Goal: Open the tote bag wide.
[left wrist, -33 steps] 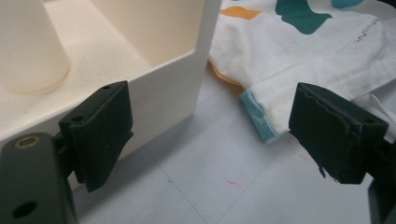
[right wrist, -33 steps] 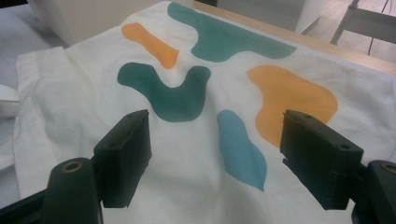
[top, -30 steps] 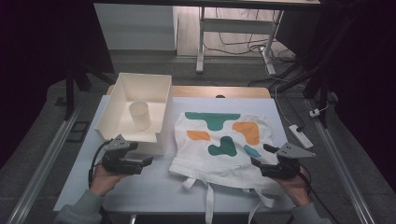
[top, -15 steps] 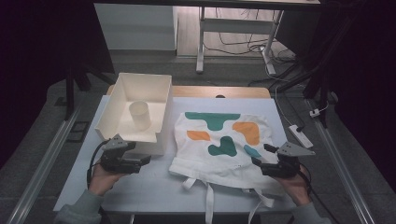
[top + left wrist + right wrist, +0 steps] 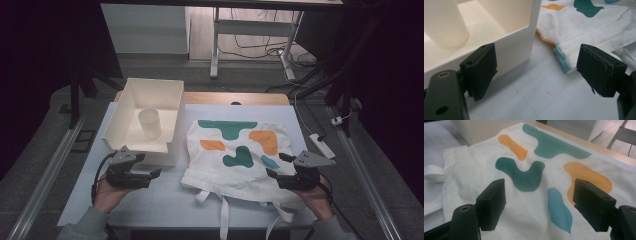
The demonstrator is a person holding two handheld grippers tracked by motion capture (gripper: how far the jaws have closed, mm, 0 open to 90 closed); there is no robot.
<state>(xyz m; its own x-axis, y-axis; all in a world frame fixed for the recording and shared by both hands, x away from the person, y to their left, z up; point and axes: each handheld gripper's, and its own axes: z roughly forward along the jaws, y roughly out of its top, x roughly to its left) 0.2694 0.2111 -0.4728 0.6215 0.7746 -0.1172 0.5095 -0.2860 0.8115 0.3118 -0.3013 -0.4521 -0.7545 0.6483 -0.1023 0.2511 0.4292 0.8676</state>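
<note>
A pale table (image 5: 150, 200) carries one white cloth bag (image 5: 235, 170) printed with teal and orange blobs, straps trailing toward the person, beside one cream bin (image 5: 127, 107) holding one cup (image 5: 150, 123). The left hand-held gripper (image 5: 152, 175) stands wide open over bare table near the bag's corner. The right hand-held gripper (image 5: 272, 176) gapes over the bag's edge, empty.

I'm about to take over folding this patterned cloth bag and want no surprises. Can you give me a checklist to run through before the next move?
1. Left gripper jaws open, nothing between them: ok.
2. Right gripper jaws open over the cloth bag, not pinching it: ok.
3. Bag lying flat: not ok, near left corner is bunched.
4. Straps tidy: not ok, they trail off the near edge.
5. White bin apart from the bag: cannot tell, they look very close.
</note>
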